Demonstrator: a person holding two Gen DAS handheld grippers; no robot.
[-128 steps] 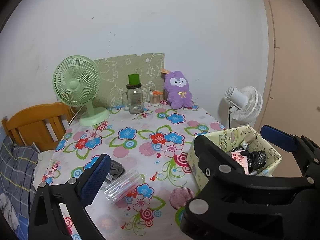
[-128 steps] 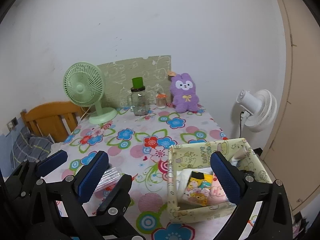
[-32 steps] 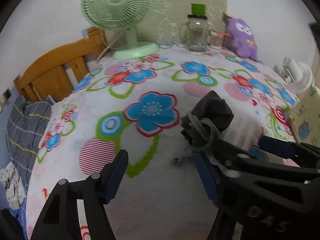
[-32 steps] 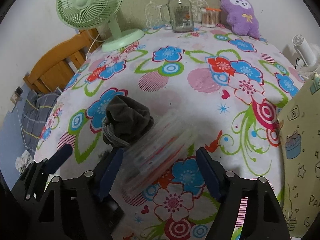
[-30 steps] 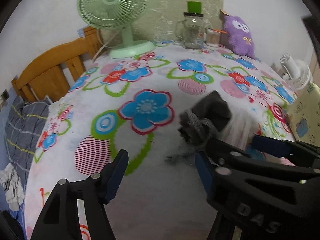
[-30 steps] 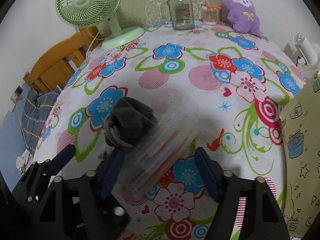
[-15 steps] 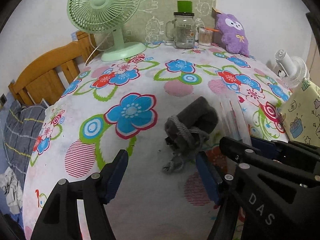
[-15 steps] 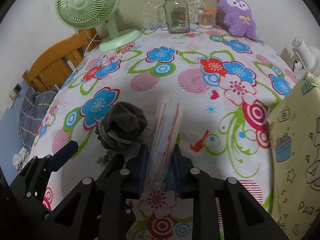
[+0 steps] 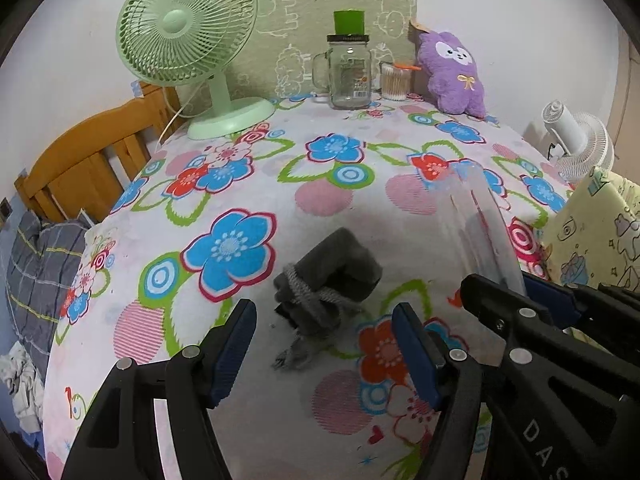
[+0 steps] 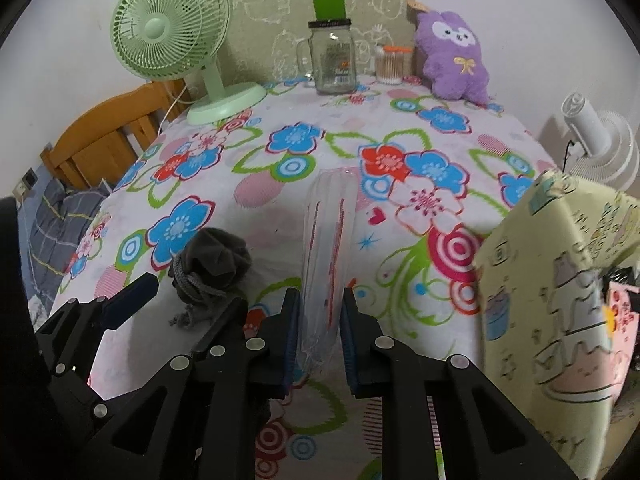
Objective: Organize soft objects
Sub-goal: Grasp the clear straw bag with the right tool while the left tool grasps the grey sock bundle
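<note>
Both cameras sit just behind their own tool and look forward and downward over the flowered surface (image 9: 320, 200) toward the wall, close to the cloth. The left view looks from a little further left, the right view from nearer the yellow box (image 10: 560, 272). Both views share the grey sock bundle (image 9: 328, 280), the green fan (image 10: 168, 32), the glass jar (image 9: 348, 72) and the purple plush (image 10: 452, 56).

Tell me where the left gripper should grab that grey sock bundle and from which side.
Grip the grey sock bundle across its thick rolled body, coming down from above. It lies loose on the tablecloth ahead of the open left gripper, and its dangling end near the fingers looks too thin to hold.
</note>
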